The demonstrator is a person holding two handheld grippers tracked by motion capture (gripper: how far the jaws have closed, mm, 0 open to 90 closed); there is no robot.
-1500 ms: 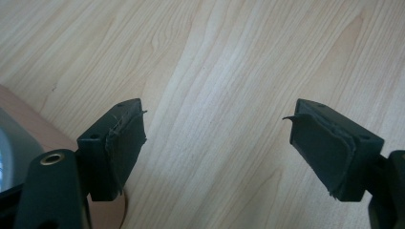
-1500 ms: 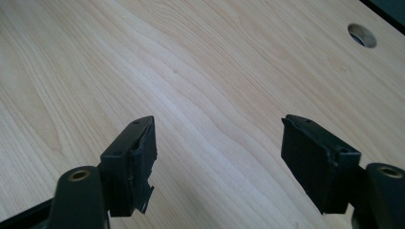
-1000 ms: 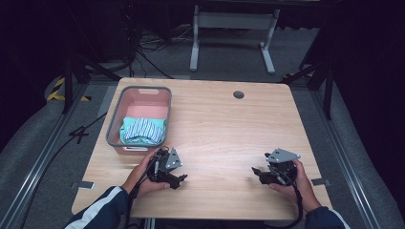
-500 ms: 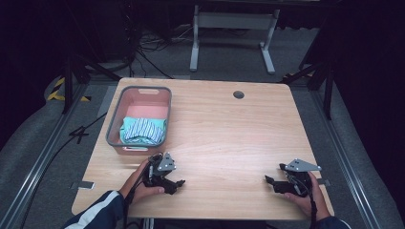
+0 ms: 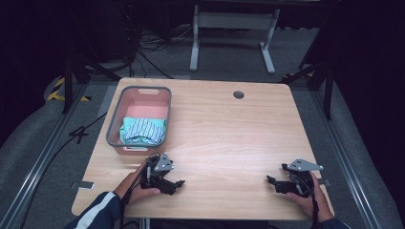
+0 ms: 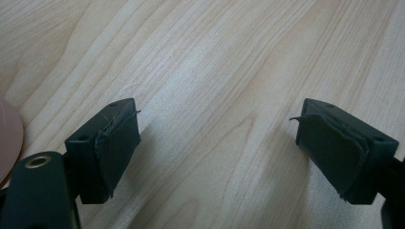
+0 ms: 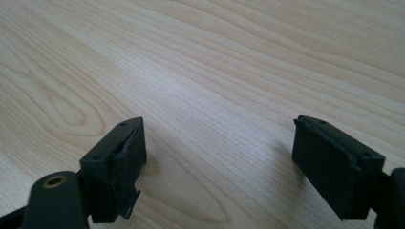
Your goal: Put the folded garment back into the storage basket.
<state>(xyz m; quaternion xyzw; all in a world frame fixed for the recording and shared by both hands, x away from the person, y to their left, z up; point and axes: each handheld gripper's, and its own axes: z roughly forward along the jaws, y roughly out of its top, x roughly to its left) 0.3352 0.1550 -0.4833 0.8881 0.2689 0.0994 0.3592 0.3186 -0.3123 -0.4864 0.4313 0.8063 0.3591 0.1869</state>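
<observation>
both grippers, left (image 5: 180, 182) and right (image 5: 271, 180), gape over bare table (image 5: 229, 138).

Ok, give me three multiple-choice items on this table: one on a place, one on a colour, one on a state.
1. Where does the striped cloth lie?
A. in the pink bin
B. on the bare table
C. between the right tongs

2. What colour is the bin's inside?
A. blue
B. pink
C. yellow

3. How do the left tongs stand?
A. shut on the cloth
B. open, nothing between them
C. shut on the bin's rim

Answers: 1 A, the cloth sits inside the bin's walls; 2 B, the bare floor of it shows pink; 3 B, the left gripper view shows bare wood between the pads.
</observation>
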